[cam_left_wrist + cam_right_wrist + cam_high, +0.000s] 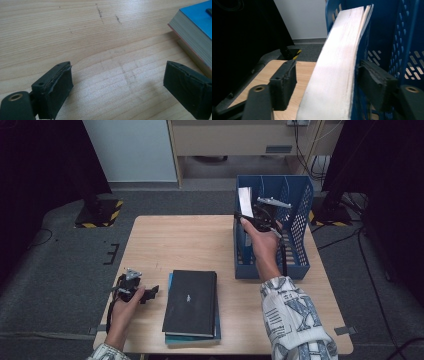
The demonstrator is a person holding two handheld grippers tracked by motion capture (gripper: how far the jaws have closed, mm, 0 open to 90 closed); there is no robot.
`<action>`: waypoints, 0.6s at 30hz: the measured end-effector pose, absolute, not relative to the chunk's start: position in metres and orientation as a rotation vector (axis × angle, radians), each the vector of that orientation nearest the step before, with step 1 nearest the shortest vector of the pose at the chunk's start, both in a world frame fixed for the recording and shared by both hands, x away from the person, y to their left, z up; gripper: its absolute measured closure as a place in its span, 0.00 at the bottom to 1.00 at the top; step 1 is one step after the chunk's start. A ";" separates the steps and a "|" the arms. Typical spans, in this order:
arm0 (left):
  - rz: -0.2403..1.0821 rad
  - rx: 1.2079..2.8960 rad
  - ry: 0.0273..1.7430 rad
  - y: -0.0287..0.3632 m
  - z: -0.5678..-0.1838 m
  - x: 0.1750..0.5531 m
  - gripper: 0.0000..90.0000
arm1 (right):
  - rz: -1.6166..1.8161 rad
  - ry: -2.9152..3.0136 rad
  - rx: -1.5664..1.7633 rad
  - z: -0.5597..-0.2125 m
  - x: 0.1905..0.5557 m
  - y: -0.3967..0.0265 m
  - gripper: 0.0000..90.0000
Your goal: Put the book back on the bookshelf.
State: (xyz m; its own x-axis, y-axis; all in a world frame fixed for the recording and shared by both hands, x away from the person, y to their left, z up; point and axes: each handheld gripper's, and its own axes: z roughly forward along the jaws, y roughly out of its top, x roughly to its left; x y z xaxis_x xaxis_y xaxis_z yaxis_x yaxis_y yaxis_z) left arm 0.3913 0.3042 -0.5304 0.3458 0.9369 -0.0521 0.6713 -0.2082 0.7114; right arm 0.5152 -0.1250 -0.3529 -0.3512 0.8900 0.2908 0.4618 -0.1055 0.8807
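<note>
A book (pixel 245 201) stands upright in the left slot of the blue file rack (pixel 300 195), its pale page edge facing me. My right gripper (pixel 260 217) reaches into the rack with the book (pixel 337 70) between its jaws. The left pad stands clear of the pages and the right pad lies against the blue cover, so the gripper (pixel 327 80) is open. At the table's front left, my left gripper (pixel 150 292) rests low and open over bare wood (pixel 117 87), holding nothing. A black book (pixel 191 302) lies on a blue book (pixel 197 20) just right of it.
The wooden table (pixel 175 240) has bare surface between the book stack and the rack. The rack (pixel 387 25) has perforated walls and several dividers. Dark stands and cables sit on the grey floor beyond the table.
</note>
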 end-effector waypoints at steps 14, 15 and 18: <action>0.520 1.961 1.396 0.303 -0.530 0.391 0.08 | 1.365 1.854 1.331 -0.353 0.494 -0.127 0.10; 0.520 1.960 1.395 0.303 -0.530 0.391 0.08 | 1.366 1.855 1.327 -0.353 0.493 -0.128 0.09; 0.518 1.960 1.400 0.304 -0.531 0.391 0.08 | 1.377 1.865 1.323 -0.356 0.487 -0.132 0.08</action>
